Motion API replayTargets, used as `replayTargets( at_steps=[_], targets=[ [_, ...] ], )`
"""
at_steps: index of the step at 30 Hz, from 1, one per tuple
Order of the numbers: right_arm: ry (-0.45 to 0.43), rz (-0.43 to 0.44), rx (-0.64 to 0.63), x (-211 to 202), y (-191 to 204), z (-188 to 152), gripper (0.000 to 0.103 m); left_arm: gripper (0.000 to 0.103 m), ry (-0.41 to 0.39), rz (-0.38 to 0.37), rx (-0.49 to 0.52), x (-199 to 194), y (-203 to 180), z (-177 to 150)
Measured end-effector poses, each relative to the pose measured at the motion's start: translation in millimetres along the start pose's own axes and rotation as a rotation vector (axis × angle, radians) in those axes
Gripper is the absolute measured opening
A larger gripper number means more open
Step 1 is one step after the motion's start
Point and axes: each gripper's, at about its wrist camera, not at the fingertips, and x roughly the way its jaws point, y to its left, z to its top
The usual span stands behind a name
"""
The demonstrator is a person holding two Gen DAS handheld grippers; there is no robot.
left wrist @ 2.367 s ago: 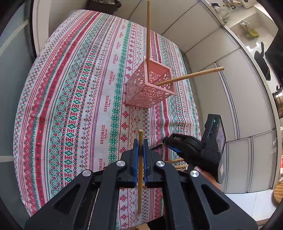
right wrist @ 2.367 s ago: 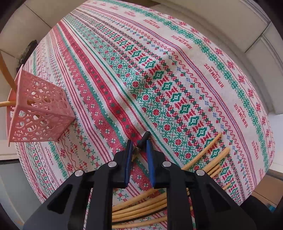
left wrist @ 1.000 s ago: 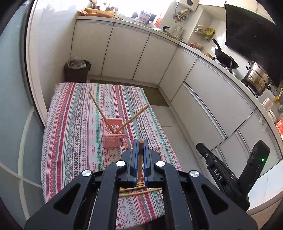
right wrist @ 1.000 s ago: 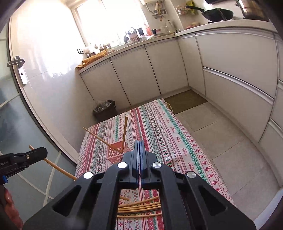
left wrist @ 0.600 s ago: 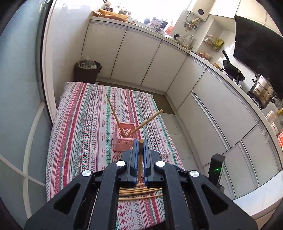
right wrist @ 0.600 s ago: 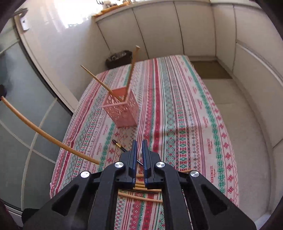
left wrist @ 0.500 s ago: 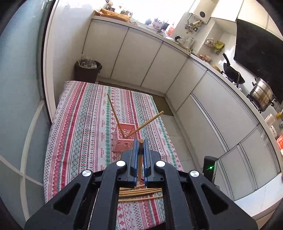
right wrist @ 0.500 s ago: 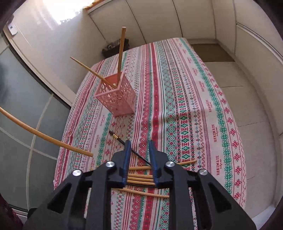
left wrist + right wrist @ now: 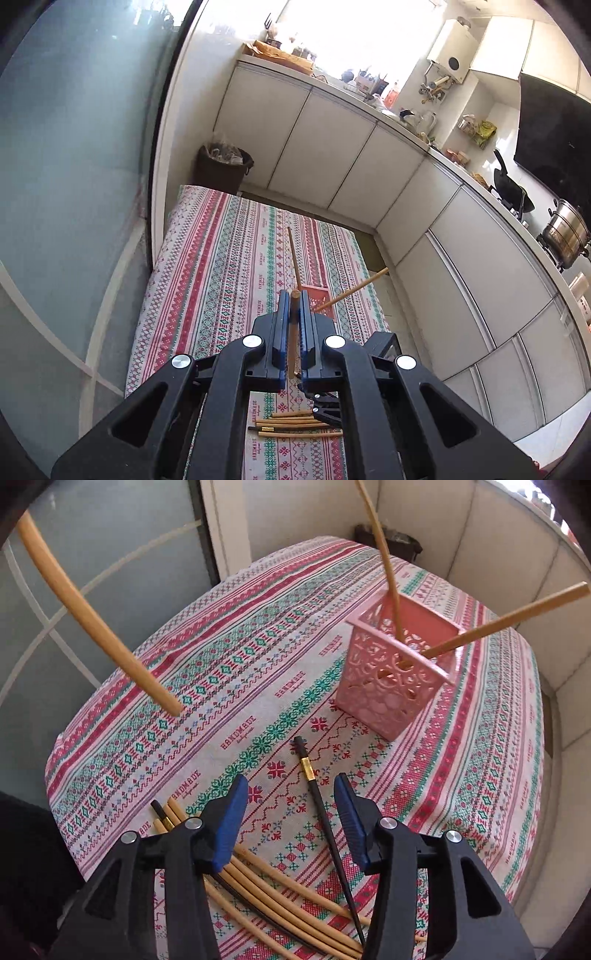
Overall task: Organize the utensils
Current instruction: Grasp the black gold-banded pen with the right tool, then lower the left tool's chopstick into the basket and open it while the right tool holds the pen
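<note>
A dark bin (image 9: 224, 167) stands by white cabinets (image 9: 325, 155); a steel pot (image 9: 565, 238) sits on the stove

Left gripper (image 9: 294, 314) clamped shut, angled downward, right gripper (image 9: 291, 812) pointing steeply down, jaws opening

The left tongs (image 9: 294, 295) are matte black plastic: two broad, angular arms with triangular cut-outs, each bearing two round silver screw heads, narrowing to fingers (image 9: 283, 328) lined with ribbed blue pads. The right tongs (image 9: 291, 805) have the same build, with black hollowed arms, silver screws at the joints and blue ribbed pads on the inner faces of the fingers (image 9: 232, 819). In the left wrist view a black part of the right tongs' body shows at the near right, behind the left arm.
</note>
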Motion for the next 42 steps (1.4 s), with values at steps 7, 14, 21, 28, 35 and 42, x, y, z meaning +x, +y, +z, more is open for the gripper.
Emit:
replayTargets(
  at_steps=[7, 14, 21, 28, 35, 42],
  targets=[
    [0.081, -0.048, -0.020, 30, 3, -7, 0.058, 0.004, 0.001, -0.007, -0.017, 2, 5, 1],
    [0.179, 0.008, -0.003, 57, 1, -1, 0.048, 0.004, -0.015, -0.015, -0.023, -3, 8, 3],
    [0.247, 0.014, 0.057, 54, -18, -7, 0.007, 0.004, -0.016, -0.024, -0.020, -4, 8, 3],
    [0.142, -0.121, 0.035, 26, 15, -38, 0.007, 0.004, -0.010, -0.046, -0.019, -4, 5, 3],
    [-0.175, -0.145, 0.195, -62, 11, -69, 0.007, 0.004, -0.034, -0.068, 0.022, -14, -10, 0],
    [-0.438, -0.230, 0.289, -141, 27, -87, 0.007, 0.004, -0.058, -0.105, 0.078, -25, -31, -2]
  ],
)
